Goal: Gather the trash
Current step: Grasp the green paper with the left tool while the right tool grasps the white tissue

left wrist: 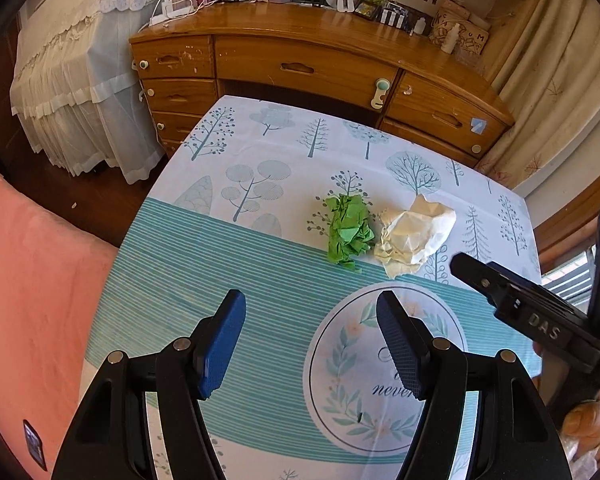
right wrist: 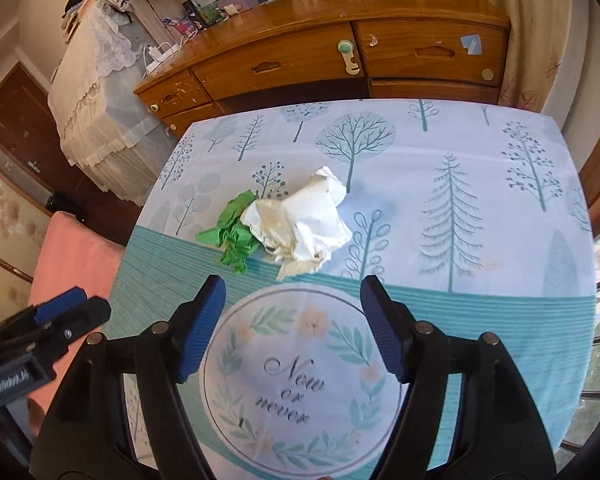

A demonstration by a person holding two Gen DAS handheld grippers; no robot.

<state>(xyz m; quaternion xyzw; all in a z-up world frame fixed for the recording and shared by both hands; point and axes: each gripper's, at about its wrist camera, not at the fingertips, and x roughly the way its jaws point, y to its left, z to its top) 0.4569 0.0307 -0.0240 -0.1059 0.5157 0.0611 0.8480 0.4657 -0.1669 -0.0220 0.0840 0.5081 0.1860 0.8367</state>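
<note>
On the tabletop [left wrist: 204,248], a crumpled green paper [left wrist: 349,227] touches a crumpled white paper [left wrist: 414,236]. Both the left gripper [left wrist: 311,344] and right gripper [right wrist: 293,328] hover near the papers, fingers wide and holding nothing.

A table [left wrist: 180,248] covered by a cloth fills the middle of both views. Two wads of crumpled paper lie on it near the centre, touching: the first wad [left wrist: 348,230] to the left, the second wad [left wrist: 414,236] to its right. Nearer the cameras than the wads is a round printed emblem [right wrist: 300,376] on the cloth. The left gripper [left wrist: 312,344] and the right gripper [right wrist: 292,328] hang above that emblem, short of the wads, left beside right. Behind the table stands a desk with drawers [left wrist: 300,68], small items along its back edge. A draped piece of furniture [left wrist: 76,92] stands left of the desk.
</note>
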